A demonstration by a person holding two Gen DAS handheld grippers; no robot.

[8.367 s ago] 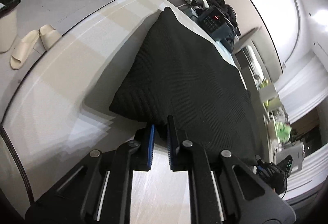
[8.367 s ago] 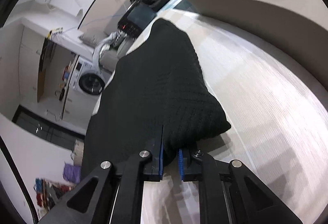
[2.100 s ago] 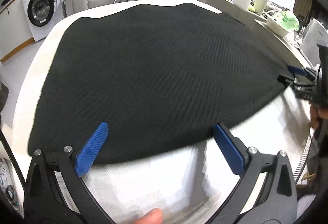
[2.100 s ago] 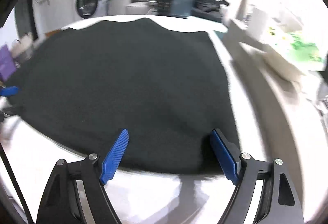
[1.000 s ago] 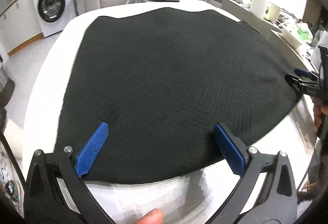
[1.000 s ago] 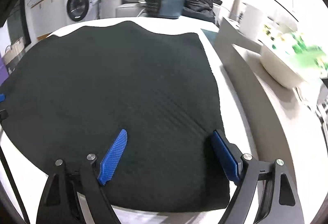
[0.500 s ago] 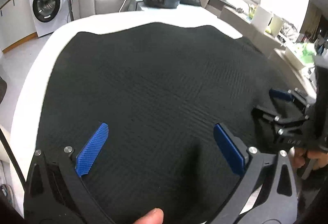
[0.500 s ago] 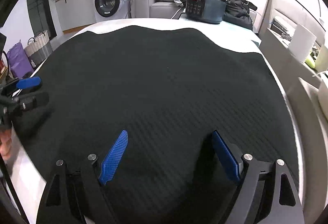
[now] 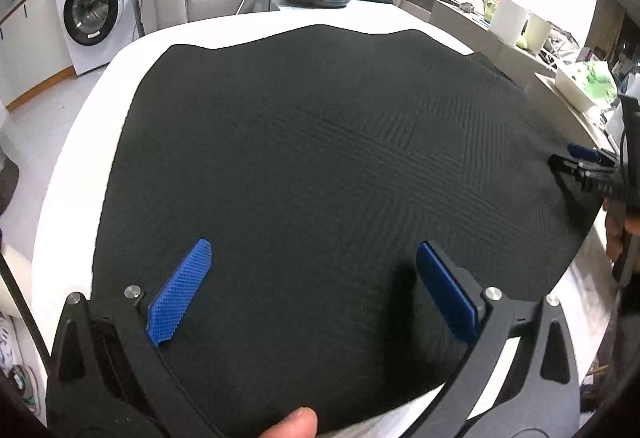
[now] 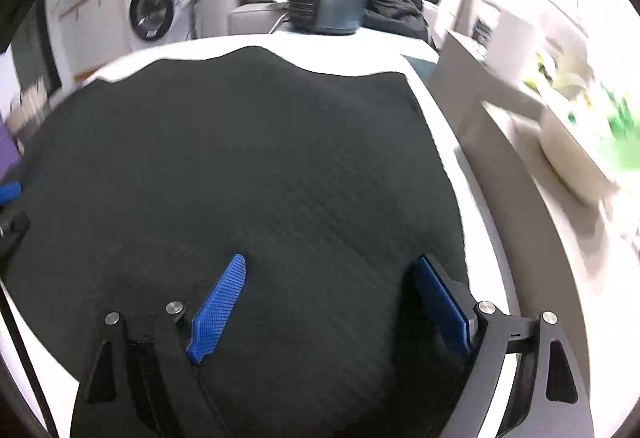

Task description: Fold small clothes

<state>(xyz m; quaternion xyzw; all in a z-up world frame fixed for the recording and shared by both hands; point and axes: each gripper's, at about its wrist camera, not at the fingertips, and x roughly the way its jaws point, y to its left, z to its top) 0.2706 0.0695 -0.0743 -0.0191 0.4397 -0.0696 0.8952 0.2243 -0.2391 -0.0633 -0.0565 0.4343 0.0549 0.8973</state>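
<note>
A: Item: black knit garment (image 9: 320, 165), spread flat across the white table (image 9: 72, 173).
B: Handling?
A: Soft, limp, light by the look; ribbed, so not slippery. Take it at the near hem corners.
B: Tools?
A: Left gripper (image 9: 316, 290) and right gripper (image 10: 332, 302): jaws wide, nothing held.

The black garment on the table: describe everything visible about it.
The black garment is a dark knit with a fine ribbed, chevron-like texture. It lies spread flat on the white table, covering most of it, its far edge wavy. The left gripper and right gripper hang over its near part, blue pads wide apart, nothing pinched; whether they touch the cloth cannot be told. No fold shows.
</note>
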